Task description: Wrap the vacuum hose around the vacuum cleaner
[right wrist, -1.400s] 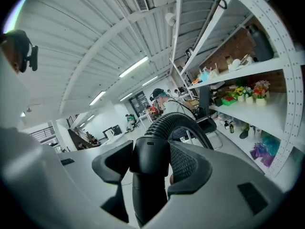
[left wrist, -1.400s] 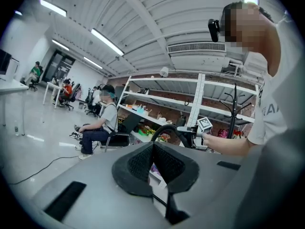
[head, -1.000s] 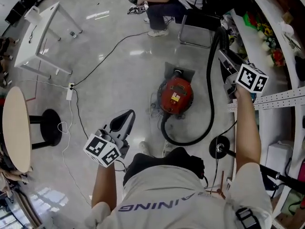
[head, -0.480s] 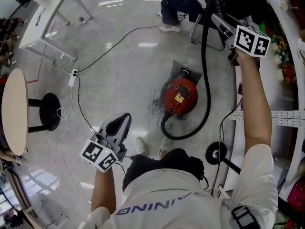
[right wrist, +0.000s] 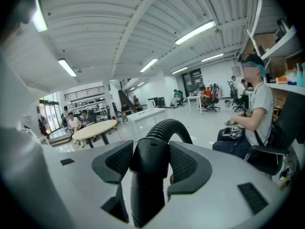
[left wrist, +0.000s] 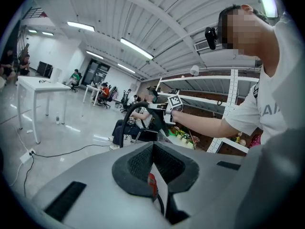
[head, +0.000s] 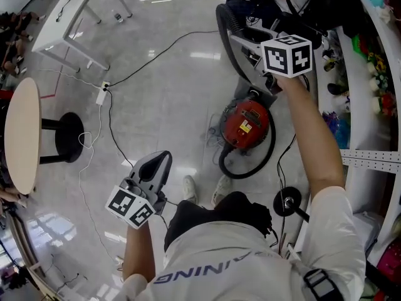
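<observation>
The vacuum hose (head: 247, 175) is curving round the near side of the red vacuum cleaner (head: 245, 125) on the floor, its far end being held aloft, clamped in the right gripper (head: 243, 41). The left gripper (head: 160, 162), closed and empty, is hanging near-left. The wrapping appears barely begun.

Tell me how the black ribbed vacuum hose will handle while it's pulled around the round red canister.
Likely floppy: the black ribbed vacuum hose lies in a loose curve on the floor, partway round the round red canister. Its smooth cuff looks stiff, so the right gripper, shut on it, can probably steer that end well.
</observation>
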Demonstrator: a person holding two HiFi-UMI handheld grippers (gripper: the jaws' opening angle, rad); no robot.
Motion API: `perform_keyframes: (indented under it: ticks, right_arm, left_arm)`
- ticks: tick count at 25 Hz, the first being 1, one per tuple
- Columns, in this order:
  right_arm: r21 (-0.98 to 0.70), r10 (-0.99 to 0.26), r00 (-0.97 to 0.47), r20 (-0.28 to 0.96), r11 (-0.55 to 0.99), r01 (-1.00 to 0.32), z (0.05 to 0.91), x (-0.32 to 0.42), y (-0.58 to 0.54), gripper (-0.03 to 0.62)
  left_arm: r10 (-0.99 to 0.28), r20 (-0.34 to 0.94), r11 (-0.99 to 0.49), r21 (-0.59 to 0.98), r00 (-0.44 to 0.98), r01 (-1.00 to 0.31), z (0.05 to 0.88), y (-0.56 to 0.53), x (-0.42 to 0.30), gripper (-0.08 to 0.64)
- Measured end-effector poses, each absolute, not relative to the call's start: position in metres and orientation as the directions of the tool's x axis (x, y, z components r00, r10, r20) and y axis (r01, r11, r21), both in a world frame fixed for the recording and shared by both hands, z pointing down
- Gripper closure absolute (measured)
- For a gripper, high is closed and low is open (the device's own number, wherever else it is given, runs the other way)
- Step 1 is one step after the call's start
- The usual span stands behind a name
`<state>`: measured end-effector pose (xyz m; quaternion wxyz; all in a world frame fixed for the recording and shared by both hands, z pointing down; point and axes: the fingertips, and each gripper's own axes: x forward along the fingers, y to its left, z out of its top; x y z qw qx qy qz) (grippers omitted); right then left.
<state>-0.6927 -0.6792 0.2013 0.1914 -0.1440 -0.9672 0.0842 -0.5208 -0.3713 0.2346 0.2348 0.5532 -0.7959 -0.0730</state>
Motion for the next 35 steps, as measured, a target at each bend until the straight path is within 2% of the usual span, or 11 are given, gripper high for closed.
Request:
perform_keyframes:
  ticks: [6,12,18,27,35]
  right_arm:
    - [-0.244,0.488,-0.755,0.439,0.873,0.422,0.270,-0.648,-0.536,0.351]
    - [-0.272,0.563,-0.645,0.517,0.822,0.501,0.329,-0.564,-0.408,0.351]
    - [-0.254,0.515,-0.602,0.611,0.847,0.467,0.371,-0.495,-0.326,0.351]
    - [-0.252,0.450,-0.545,0.707,0.881,0.401,0.416,-0.413,-0.267,0.353]
    - [-0.267,0.427,-0.516,0.743,0.895,0.356,0.459,-0.313,-0.262,0.354]
  left_arm:
    - [-0.913,0.281,0.389,0.376,-0.297,-0.841,0.233,-0.330,-0.528,0.543]
    - [-0.911,0.268,0.396,0.363,-0.312,-0.844,0.233,-0.277,-0.544,0.543]
    - [-0.942,0.243,0.315,0.407,-0.231,-0.857,0.238,-0.243,-0.542,0.543]
    - [-0.968,0.237,0.190,0.456,-0.087,-0.869,0.251,-0.231,-0.524,0.543]
    - [-0.968,0.252,0.133,0.460,-0.015,-0.878,0.259,-0.266,-0.462,0.543]
